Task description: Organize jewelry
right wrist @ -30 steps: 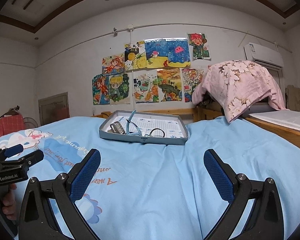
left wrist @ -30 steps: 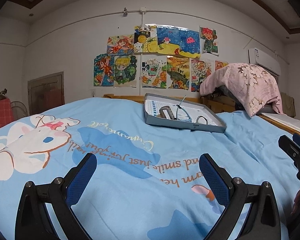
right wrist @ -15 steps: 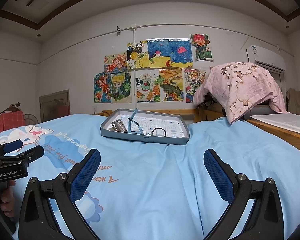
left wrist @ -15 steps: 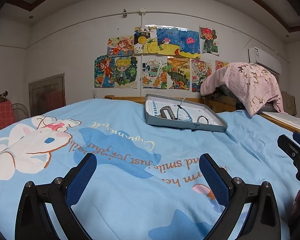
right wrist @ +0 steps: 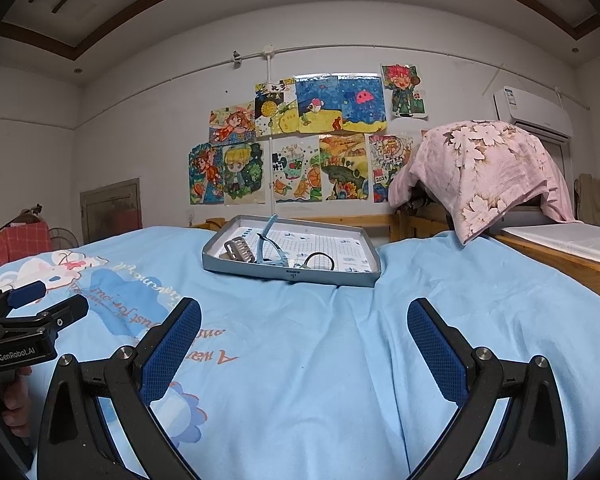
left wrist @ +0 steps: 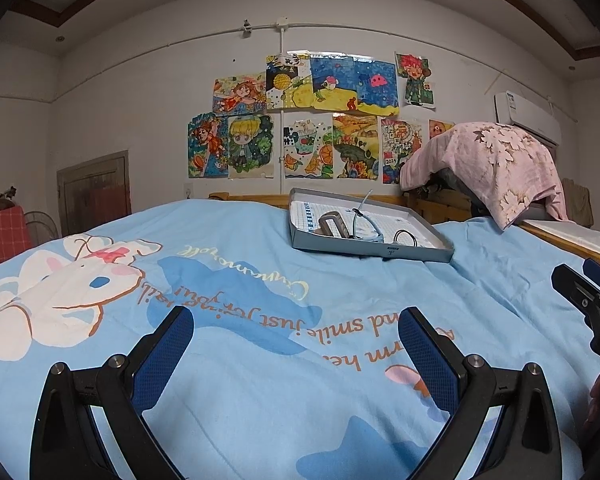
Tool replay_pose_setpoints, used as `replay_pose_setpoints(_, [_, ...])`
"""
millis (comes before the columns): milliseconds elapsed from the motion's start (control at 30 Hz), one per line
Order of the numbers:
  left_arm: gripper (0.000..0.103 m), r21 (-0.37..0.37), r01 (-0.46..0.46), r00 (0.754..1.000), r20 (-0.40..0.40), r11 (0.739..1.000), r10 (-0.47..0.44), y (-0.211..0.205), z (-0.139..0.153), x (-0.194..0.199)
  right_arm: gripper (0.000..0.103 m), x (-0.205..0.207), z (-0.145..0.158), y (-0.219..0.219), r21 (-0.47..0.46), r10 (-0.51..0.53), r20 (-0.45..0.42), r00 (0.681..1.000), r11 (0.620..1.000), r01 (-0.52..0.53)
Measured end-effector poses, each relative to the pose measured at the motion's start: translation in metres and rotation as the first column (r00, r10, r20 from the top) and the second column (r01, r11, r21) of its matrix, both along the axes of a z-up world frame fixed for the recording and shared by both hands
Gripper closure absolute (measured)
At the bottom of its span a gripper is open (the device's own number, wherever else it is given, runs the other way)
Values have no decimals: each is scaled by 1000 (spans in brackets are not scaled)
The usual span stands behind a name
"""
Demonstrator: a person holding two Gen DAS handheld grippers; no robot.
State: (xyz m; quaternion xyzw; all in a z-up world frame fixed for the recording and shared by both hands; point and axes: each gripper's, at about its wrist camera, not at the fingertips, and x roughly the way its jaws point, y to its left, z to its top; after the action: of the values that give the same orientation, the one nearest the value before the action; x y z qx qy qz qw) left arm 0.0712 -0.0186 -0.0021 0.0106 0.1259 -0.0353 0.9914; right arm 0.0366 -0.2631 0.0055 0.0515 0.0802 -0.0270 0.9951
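Observation:
A shallow grey tray (left wrist: 416, 252) (right wrist: 288, 274) lies on the blue bedspread at the far side. Inside it are a silver hair clip (left wrist: 332, 226) (right wrist: 239, 249), a light blue band (left wrist: 365, 229) (right wrist: 270, 246) and a black ring-shaped hair tie (left wrist: 405, 236) (right wrist: 320, 260). My left gripper (left wrist: 298, 344) is open and empty, low over the bedspread, well short of the tray. My right gripper (right wrist: 304, 340) is open and empty, also short of the tray. Each gripper shows at the edge of the other's view.
The blue cartoon bedspread (right wrist: 300, 360) covers the bed. A pink floral cloth (right wrist: 484, 168) drapes over something at the right. A wooden bed edge (right wrist: 556, 256) runs along the right. Drawings (right wrist: 300, 140) hang on the far wall.
Both views have tilted slightly, so the tray sits a little lower in the frames. Both grippers stay open; the items in the tray have not moved.

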Motion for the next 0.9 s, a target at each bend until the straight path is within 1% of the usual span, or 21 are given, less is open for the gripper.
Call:
replay_pose_setpoints(733, [0, 2, -3, 1000, -1, 1000, 3, -1, -4, -1, 2, 1, -1, 2, -6, 14, -6, 1000, 1000, -14])
replay_pose_setpoints(900, [0, 1, -6, 1000, -12, 1000, 6, -2, -6, -1, 2, 1, 0, 3, -15, 17, -6, 1000, 1000, -17])
